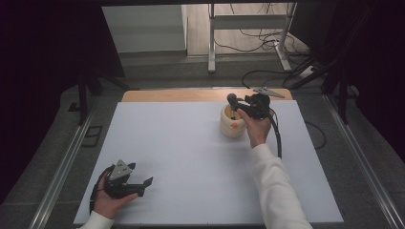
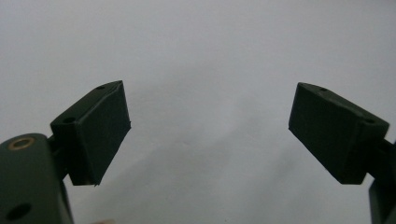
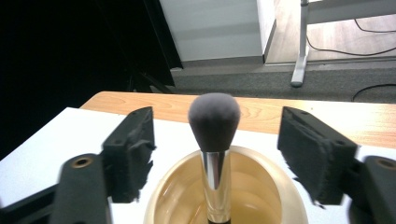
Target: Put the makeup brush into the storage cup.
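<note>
A cream cup [image 1: 231, 126] with an orange mark stands at the back right of the white board [image 1: 191, 157]. A make-up brush [image 1: 232, 100] stands upright in it, dark head up. In the right gripper view the brush [image 3: 214, 122] shows a silver ferrule rising from the cup [image 3: 285, 191]. My right gripper [image 3: 219, 140] is open, one jaw on each side of the brush head and clear of it; in the high view it [image 1: 238, 105] hovers over the cup. My left gripper [image 1: 141, 174] rests at the front left, open and holding nothing [image 2: 208, 130].
A strip of wooden tabletop [image 1: 181, 95] runs along the board's far edge. Beyond it are a metal desk frame [image 1: 211, 47] and loose cables [image 1: 267, 40] on the floor. Metal rails [image 1: 62, 171] flank the board on both sides.
</note>
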Demonstrator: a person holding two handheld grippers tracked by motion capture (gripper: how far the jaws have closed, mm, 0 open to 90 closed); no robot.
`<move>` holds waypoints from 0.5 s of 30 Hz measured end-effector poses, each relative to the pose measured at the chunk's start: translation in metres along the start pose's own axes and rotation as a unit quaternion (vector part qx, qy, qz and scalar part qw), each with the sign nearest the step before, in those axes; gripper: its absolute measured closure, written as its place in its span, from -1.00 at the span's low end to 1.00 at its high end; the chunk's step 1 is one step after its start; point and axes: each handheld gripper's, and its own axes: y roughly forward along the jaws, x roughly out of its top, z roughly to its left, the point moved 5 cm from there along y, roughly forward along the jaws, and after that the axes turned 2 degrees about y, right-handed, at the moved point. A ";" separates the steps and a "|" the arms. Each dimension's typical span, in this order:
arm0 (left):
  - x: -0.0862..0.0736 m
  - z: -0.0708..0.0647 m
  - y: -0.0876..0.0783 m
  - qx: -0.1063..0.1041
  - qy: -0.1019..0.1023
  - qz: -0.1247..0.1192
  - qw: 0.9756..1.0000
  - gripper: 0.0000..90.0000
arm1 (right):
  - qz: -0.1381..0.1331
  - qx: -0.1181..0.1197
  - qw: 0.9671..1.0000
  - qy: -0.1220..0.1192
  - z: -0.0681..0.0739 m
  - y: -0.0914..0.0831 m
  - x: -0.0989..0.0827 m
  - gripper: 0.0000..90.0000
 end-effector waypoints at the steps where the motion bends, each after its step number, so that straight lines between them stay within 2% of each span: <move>1: 0.000 0.000 0.000 0.000 0.000 0.000 1.000 -0.70 | 0.001 0.002 1.000 0.000 0.000 -0.001 0.000 -0.43; 9: 0.000 0.000 0.000 0.000 -0.001 -0.002 1.000 -0.70 | 0.011 0.024 1.000 -0.013 0.003 -0.010 0.001 -0.52; 15: 0.001 0.001 -0.001 0.000 -0.002 -0.004 1.000 -0.70 | 0.034 0.053 0.997 -0.047 0.008 -0.031 -0.010 -0.56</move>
